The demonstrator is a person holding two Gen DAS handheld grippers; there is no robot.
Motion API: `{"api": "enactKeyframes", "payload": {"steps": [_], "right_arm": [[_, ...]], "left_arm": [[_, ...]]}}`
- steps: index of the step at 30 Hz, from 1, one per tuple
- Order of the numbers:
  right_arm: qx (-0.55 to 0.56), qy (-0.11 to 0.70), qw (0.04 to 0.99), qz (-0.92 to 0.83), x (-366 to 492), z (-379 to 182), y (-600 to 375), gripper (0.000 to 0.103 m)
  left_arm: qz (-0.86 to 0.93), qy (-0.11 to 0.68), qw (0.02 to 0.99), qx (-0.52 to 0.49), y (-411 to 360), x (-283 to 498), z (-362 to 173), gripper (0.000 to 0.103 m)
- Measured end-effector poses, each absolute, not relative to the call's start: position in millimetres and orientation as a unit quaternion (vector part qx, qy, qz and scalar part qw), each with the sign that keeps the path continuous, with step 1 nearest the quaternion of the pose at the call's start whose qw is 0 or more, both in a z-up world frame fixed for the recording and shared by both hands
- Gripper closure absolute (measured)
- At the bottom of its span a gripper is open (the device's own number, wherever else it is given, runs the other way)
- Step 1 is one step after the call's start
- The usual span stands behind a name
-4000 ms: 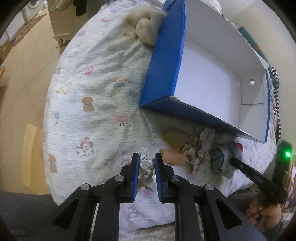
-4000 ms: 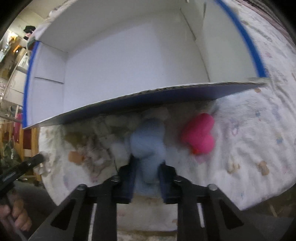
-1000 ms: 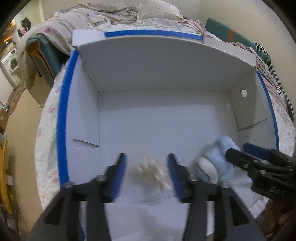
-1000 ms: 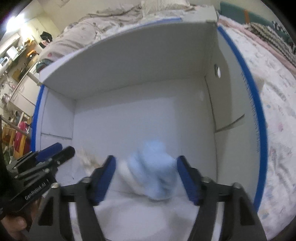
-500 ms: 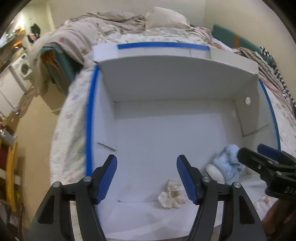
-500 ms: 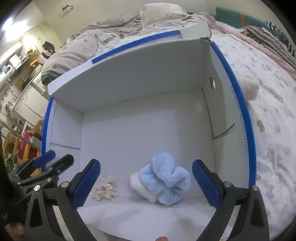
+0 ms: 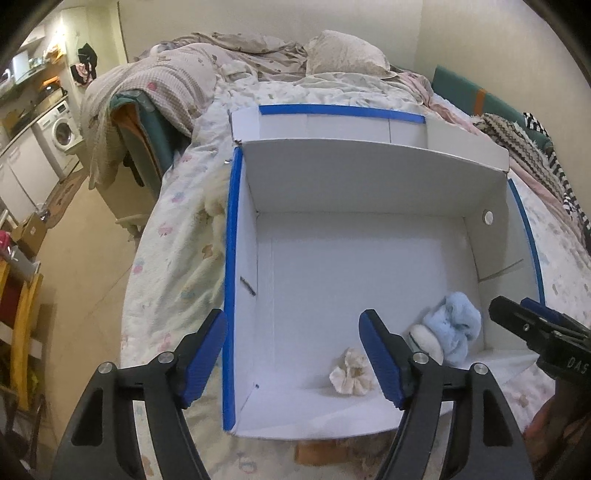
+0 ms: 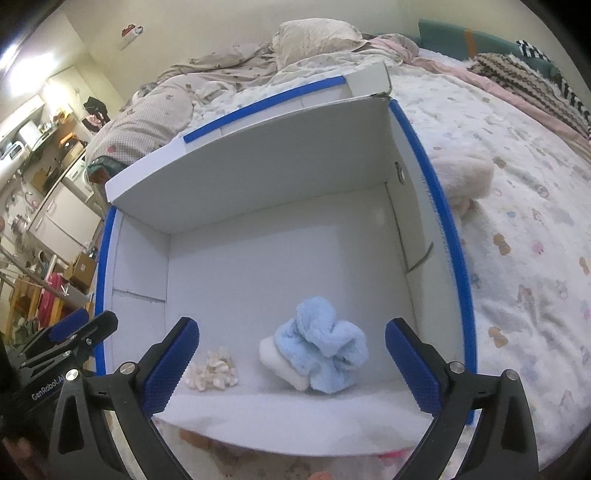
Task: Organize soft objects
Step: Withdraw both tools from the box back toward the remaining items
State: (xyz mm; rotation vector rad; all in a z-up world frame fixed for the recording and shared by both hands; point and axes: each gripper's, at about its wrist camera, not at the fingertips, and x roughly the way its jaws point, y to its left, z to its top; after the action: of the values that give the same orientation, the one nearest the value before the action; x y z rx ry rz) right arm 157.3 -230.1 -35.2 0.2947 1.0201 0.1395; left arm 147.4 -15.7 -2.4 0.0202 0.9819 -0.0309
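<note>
We note a bed [image 7: 177, 236] under a pale quilt printed with small figures, with crumpled bedding and a pillow [image 8: 317, 35] heaped at its far end. On the quilt sits a large open cardboard box [image 7: 369, 177], white inside and blue along its rims and outer walls, its far flap standing up. A cream fluffy item [image 8: 465, 177] lies on the quilt just outside the box's right wall in the right wrist view.

Inside the box, near its front wall, we find two soft things. The light blue plush bundle [image 8: 325, 350] with a white part [image 8: 277, 360] at its lower left lies toward the right side. The small cream scrunchie [image 8: 212, 371] lies on the floor of the box to its left, apart from it.

The left tongs [image 7: 291, 354] are released above the box's front left corner. Their jaws have just been opening wider, and nothing is between them; the scrunchie [image 7: 351, 374] lies below, beside the right finger. The right tongs [image 8: 291, 365] stand at full spread and empty over the blue bundle, not touching it.
</note>
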Motion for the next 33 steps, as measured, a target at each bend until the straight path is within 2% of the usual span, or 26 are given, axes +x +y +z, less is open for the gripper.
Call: {"api": "enactKeyframes", "payload": {"steps": [21, 28, 33], "right_arm": [[0.126, 0.479, 0.866, 0.069, 96.9, -23.9, -234.7, 0.000], [0.135, 0.509, 0.849, 0.053, 84.5, -42.2, -239.2, 0.000], [0.144, 0.534, 0.830, 0.063, 85.9, -57.1, -230.3, 0.000]], "left_arm": [[-0.001, 0.475, 0.879, -0.027, 23.0, 79.7, -4.0, 0.032], [0.004, 0.485, 0.872, -0.065, 51.9, 64.8, -23.4, 0.032], [0.016, 0.525, 0.849, -0.061, 58.0, 67.0, -46.1, 0.032]]}}
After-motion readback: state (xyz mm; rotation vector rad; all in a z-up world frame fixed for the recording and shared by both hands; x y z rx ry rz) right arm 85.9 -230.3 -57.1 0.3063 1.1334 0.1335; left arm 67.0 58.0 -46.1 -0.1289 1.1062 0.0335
